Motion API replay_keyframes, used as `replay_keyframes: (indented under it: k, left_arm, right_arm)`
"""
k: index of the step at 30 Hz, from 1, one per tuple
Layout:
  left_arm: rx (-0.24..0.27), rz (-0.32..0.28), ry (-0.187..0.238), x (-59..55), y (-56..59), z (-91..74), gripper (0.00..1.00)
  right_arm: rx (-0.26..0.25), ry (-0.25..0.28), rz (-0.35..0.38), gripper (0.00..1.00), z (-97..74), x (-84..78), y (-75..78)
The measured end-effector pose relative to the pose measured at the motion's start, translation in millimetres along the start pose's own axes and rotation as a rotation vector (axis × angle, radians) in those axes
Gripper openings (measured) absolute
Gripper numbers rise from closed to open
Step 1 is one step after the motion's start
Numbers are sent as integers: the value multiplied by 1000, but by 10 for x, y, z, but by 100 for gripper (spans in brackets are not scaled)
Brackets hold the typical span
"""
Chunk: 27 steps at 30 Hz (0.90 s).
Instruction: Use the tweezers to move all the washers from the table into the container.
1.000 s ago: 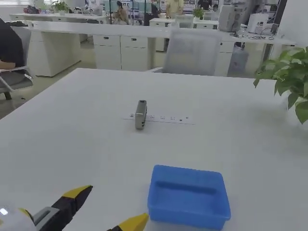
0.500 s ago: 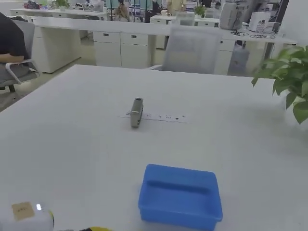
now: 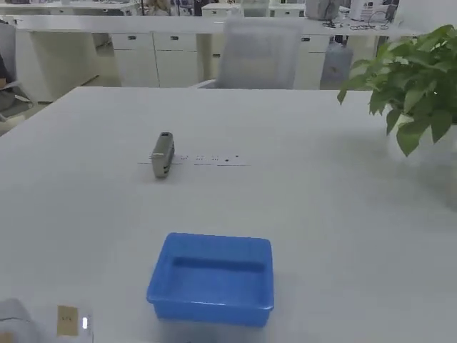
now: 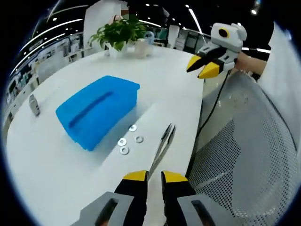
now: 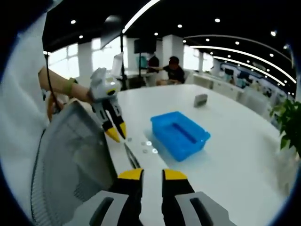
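Head view first, across the white tabletop (image 3: 343, 214): a shallow blue plastic container (image 3: 211, 279) up front, a small grey metal block (image 3: 163, 153) beyond it, a leafy green plant (image 3: 407, 78) at the right. The left gripper view takes in the near edge (here's the business end): slim metal tweezers (image 4: 163, 143) lie flat, with loose silver washers (image 4: 122, 141) between them and the container. The left tool (image 4: 155, 176) shows a narrow gap, gripping nothing. The right tool (image 5: 153, 175) is likewise slightly spread and empty, a grey mesh chair back (image 5: 75, 155) beside it.
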<state>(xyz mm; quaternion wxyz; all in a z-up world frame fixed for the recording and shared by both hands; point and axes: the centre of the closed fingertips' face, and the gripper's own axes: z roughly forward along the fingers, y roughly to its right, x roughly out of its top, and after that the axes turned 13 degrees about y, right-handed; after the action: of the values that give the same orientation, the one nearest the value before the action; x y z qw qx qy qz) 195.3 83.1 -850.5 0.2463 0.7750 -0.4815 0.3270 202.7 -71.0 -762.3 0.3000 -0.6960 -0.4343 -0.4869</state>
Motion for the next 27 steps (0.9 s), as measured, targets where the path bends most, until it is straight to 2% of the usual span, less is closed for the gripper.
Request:
replay_keyframes:
  k: [2, 3, 4, 5, 6, 10, 12, 13, 14, 16, 19, 22, 24, 26, 27]
  left_arm:
    - [10, 69, -59, -43, -23, 39, 2]
    - [12, 77, -65, -42, -25, 32, 1]
    - [7, 61, -45, 7, 3, 61, 0]
    - [5, 70, -77, -19, -4, 50, 0]
    - [3, 95, -83, -13, -10, 50, 0]
    - [8, 104, -108, -13, -28, 43, 4]
    - [8, 138, -133, -29, -70, 33, 4]
    - [0, 169, -168, -61, -96, 23, 4]
    - [3, 200, -179, -63, -127, 26, 5]
    - [-18, 196, -174, -49, -124, 61, 4]
    - [-56, 252, -200, -68, -131, 97, 1]
    - [-98, 283, -210, -94, -77, 126, 0]
    - [-113, 320, -215, -103, -57, 126, 0]
    - [-151, 360, -225, -121, 1, 108, 0]
    - [-145, 367, -220, -112, 11, 91, 0]
  right_arm:
    - [14, 26, 29, 9, -42, 14, -42]
    - [18, 37, 34, 8, -58, 23, -57]
    - [26, 43, 33, 8, -86, 22, -81]
    - [26, 44, 31, 8, -101, 17, -84]
    - [23, 45, 26, 8, -115, 13, -88]
    - [-4, 83, 39, 8, -196, 44, -80]
    - [-15, 96, 41, 8, -221, 44, -89]
    - [-18, 96, 41, 8, -225, 34, -94]
    - [-26, 95, 39, 8, -226, 23, -92]
    - [-43, 87, 37, 7, -229, -5, -85]
    - [-72, 90, 39, 7, -226, -4, -65]
    - [-101, 79, 30, 7, -212, -3, -34]
    - [-117, 71, 31, 7, -210, 9, -23]
    - [-126, 79, 31, 7, -205, 38, -23]
    - [-127, 80, 33, 7, -196, 41, -26]
